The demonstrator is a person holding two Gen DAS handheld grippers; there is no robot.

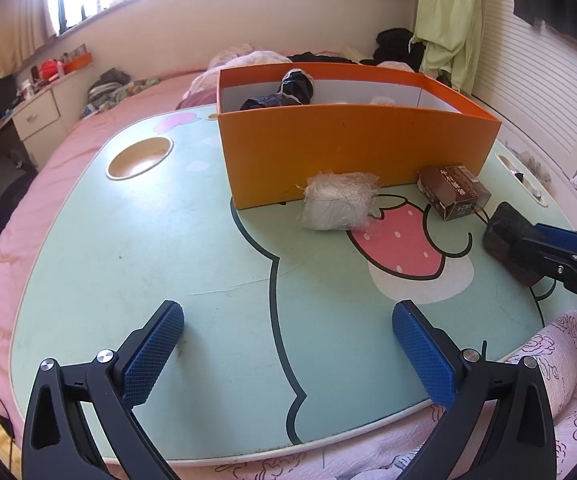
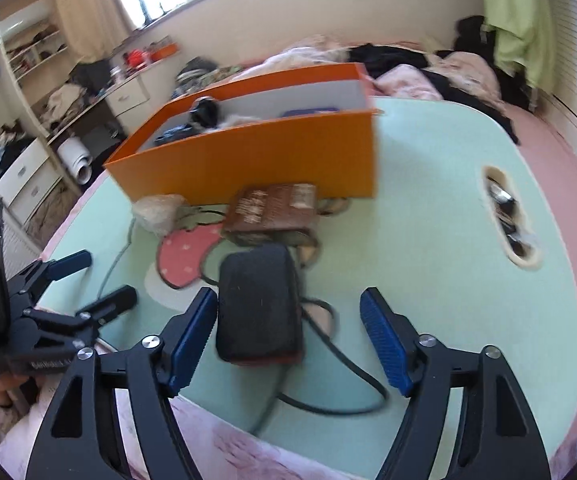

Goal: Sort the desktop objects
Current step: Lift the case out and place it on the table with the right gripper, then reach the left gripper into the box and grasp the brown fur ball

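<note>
Orange box (image 1: pixel 352 152): stands at the counter's (image 1: pixel 148 248) twelve o'clock, open top toward both cameras, evidently the collecting bin, since dark crumpled items (image 1: pixel 294 88) already lie inside. Plastic-wrapped bundle (image 1: pixel 338 206): on the counter, touching or just short of the box's near wall, at eleven o'clock from the strawberry print; not yet sorted. Brown carton (image 1: pixel 454 192): lying flat just beside the same wall, at one o'clock from the bundle; also outstanding. Black pouch (image 2: pixel 258 306): flat on the counter, nearest the person, between the right gripper's (image 2: pixel 288 344) fingers, which stand apart with the left pad beside it and the right pad well clear, so it looks lined up for a grasp rather than held. Left gripper (image 1: pixel 288 356): jaws wide apart, nothing between them, poised over bare counter at six o'clock, seemingly waiting its turn.
</note>
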